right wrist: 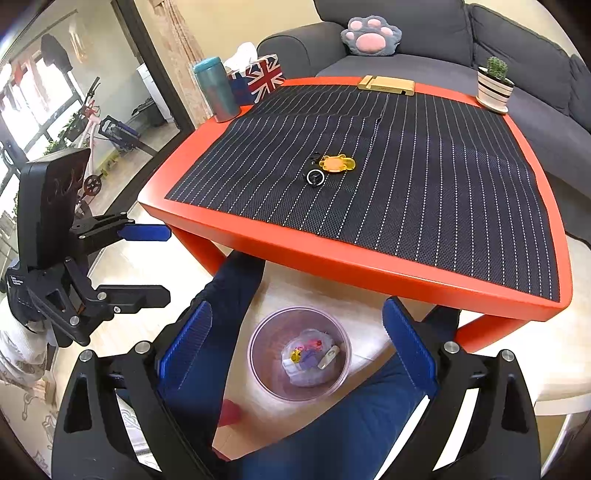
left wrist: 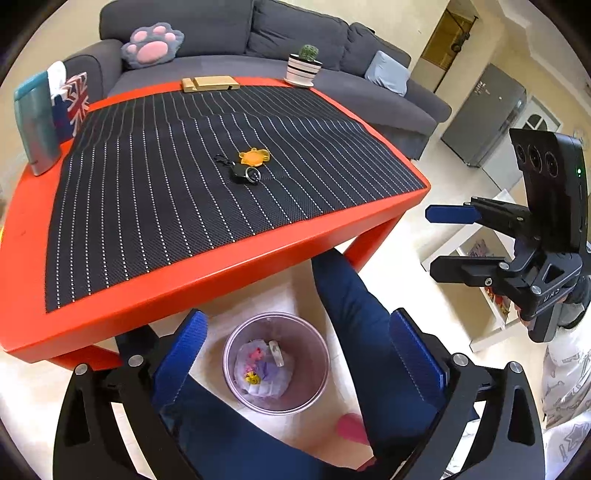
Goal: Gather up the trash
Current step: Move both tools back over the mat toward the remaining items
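Observation:
A clear plastic waste bin stands on the floor under the near edge of the red table. Crumpled wrappers and scraps lie at its bottom. My left gripper hangs above the bin, open, with nothing between its blue pads. My right gripper hovers beside it over the same bin, also open and with nothing in it. A person's legs in blue trousers flank the bin.
On the striped black mat lie an orange tag and a black key fob. A teal cup, flag tissue box, wooden stand and cactus pot line the table's far edges. A grey sofa stands behind.

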A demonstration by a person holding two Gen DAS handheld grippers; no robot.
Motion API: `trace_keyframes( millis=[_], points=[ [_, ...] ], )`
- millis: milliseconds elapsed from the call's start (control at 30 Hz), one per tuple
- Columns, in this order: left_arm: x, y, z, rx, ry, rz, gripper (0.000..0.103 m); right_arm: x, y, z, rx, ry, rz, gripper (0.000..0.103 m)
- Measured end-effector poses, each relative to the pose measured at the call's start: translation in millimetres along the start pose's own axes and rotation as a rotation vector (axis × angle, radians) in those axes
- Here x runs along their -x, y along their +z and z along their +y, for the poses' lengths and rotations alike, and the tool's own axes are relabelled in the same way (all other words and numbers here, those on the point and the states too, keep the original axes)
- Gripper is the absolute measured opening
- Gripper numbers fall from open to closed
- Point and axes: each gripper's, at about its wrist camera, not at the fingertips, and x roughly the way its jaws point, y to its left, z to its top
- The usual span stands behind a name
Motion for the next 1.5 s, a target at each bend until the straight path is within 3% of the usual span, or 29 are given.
trace_keyframes(
  millis=[300,767,1167,1500],
  points=[
    [3,14,3,0.007,0.008,-0.025,0.095,-2,10,-5,-0.002,-0.01,-0.011,0.093],
    [-6,64,17,0.003,0.051,-0.04,0.095,-6,51,-25,0.0,-0.079,-0.021,0.093],
    [-50,112,24,-0.005,0.115,0.008,0.095,-10,69,-46,-0.017,-0.121,-0.008,0.093],
    [-92,131,30,0.009,0.167,0.079,0.095,-13,69,-62,-0.044,-0.137,0.009,0.093]
  ],
)
